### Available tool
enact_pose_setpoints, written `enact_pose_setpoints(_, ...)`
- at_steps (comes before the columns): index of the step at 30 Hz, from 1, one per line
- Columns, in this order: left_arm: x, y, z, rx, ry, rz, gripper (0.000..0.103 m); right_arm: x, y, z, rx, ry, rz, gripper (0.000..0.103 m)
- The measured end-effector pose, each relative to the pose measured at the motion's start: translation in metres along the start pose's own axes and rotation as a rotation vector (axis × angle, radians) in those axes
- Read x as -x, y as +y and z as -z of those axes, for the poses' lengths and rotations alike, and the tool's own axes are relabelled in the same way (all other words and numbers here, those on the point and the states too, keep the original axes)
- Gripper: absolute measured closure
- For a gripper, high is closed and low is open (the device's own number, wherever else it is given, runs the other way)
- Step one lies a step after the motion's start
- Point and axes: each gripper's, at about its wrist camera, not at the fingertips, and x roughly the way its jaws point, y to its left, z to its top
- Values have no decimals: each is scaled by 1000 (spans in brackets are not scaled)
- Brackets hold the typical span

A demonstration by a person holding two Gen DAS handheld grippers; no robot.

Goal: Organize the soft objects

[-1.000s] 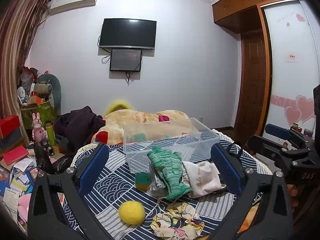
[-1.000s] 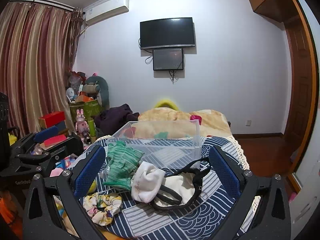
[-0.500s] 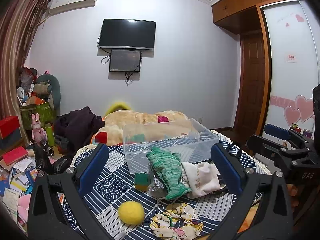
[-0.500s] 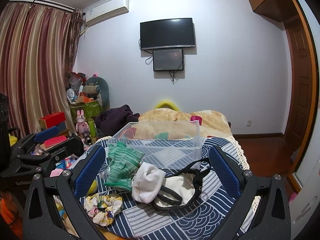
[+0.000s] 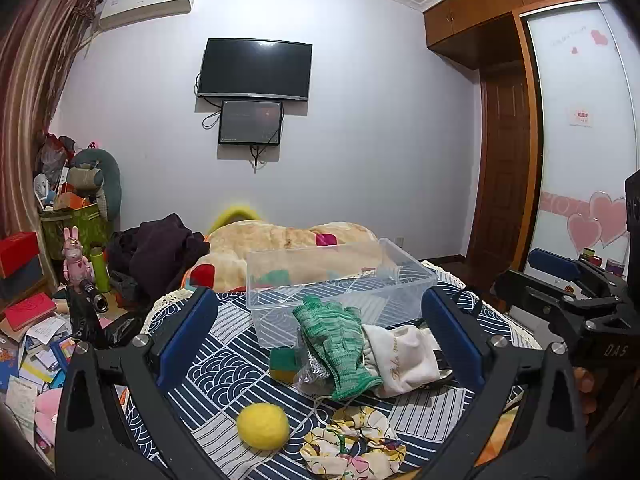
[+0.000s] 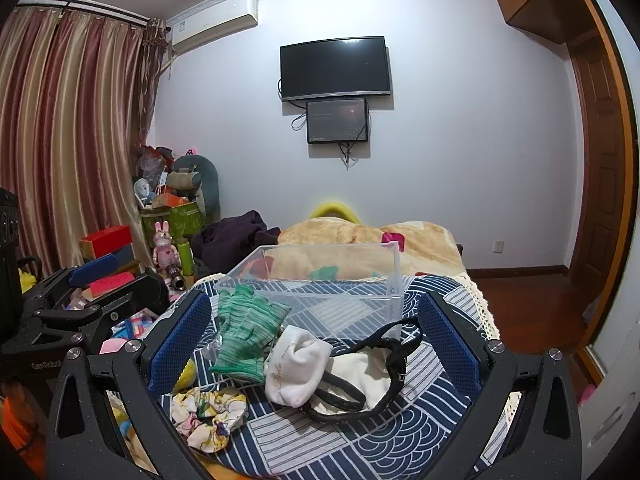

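Observation:
A clear plastic bin stands on a blue patterned cloth. In front of it lie green knit gloves, a white cloth pouch, a black strap, a floral scrunchie, a yellow ball and a green-yellow sponge. My left gripper is open and empty above the gloves. My right gripper is open and empty above the pouch.
A bed with a tan blanket lies behind the bin. Dark clothes are piled to its left. Boxes, books and toys clutter the floor on the left. A wooden door stands to the right.

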Motion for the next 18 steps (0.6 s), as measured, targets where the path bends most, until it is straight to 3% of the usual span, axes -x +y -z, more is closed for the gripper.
enact_pose_setpoints(18,-1,-2,-2,1,2,4,0,0,1,1,-4,-2,-6,0)
